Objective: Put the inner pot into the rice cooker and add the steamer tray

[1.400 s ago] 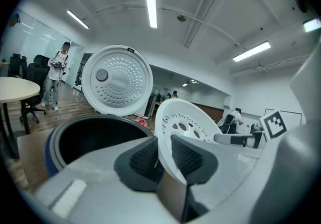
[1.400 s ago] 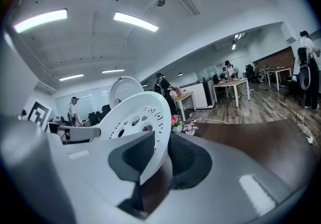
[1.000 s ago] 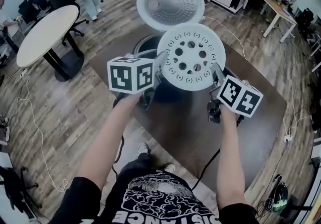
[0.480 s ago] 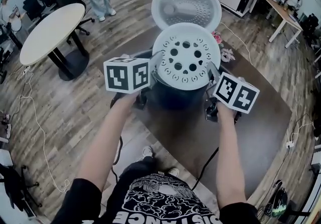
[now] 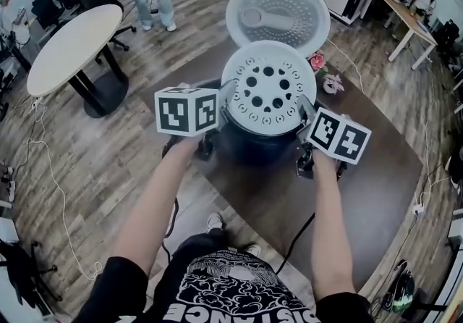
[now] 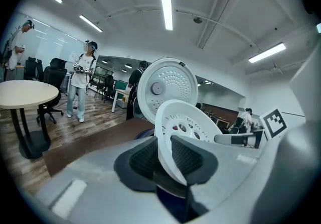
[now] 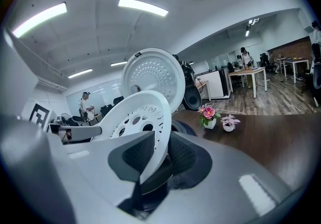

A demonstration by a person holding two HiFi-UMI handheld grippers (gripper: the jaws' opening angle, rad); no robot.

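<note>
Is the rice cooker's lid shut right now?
No, in the head view the lid stands tipped up and open behind the steamer tray, with its dimpled inner face showing.

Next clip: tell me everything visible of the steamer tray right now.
The steamer tray is a round white disc, plastic by its look, with a raised rim and rings of round holes. The left hand-held gripper and the right hand-held gripper each clamp its rim between dark ribbed jaws, at opposite edges. It hangs over the opening of the dark rice cooker, before the raised lid; whether it touches the cooker cannot be told.
</note>
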